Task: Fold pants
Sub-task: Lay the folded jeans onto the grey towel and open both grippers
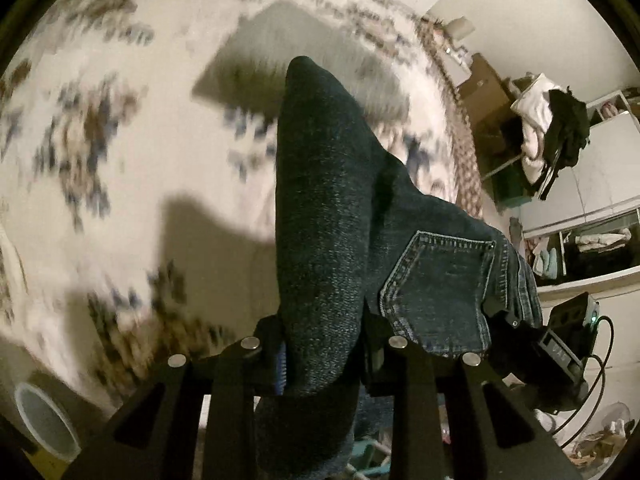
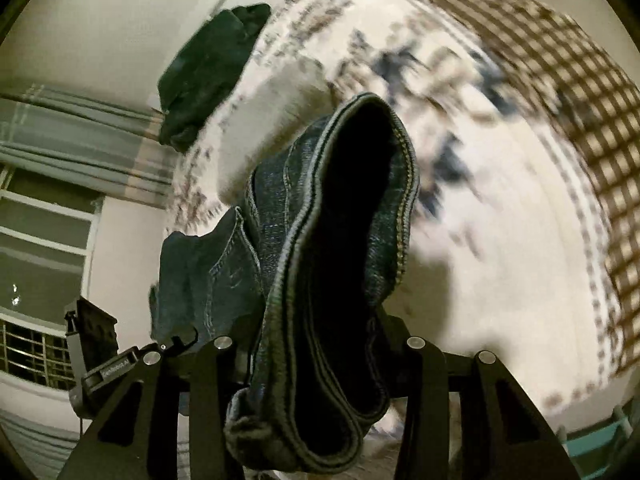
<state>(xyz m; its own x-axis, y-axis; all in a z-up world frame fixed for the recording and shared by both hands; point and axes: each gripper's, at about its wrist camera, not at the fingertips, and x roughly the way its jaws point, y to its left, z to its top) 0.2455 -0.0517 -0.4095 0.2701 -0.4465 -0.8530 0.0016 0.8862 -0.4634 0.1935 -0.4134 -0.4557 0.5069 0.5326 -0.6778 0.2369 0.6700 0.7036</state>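
Bedroom setting, dim warm light; bedspread (image 1: pixel 100 128) below both cameras was smeared with motion blur, so the floral print read only as blue-brown blotches on cream.

Nearest: left gripper (image 1: pixel 320 344) was clamped on a thick bunch of the jeans (image 1: pixel 320 208), denim filling the gap between its fingers and spilling back under the camera. Right gripper (image 2: pixel 316 344) was likewise clamped on the jeans, gripping at a hemmed, doubled edge that curled open like a dark mouth. Each gripper showed at the edge of the other's view, close beside it.

Jeans were held up off the bed between the two grippers, not lying flat. Dark indigo denim, coarse visible weave, heavy and stiff enough to stand in a ridge. Back pocket (image 1: pixel 440 284) with pale double stitching hung toward the right gripper.

Judged step: carrying or swinging the jeans mid-fold, well short of finished. Next move likely calls for lowering them onto the bedspread and laying them flat with edges lined up before release.

Farther: checked brown blanket (image 2: pixel 560 80) at the bed's edge, a dark garment (image 2: pixel 208 68) lying at the far side, shelves (image 1: pixel 592 240) and piled clothes beyond.
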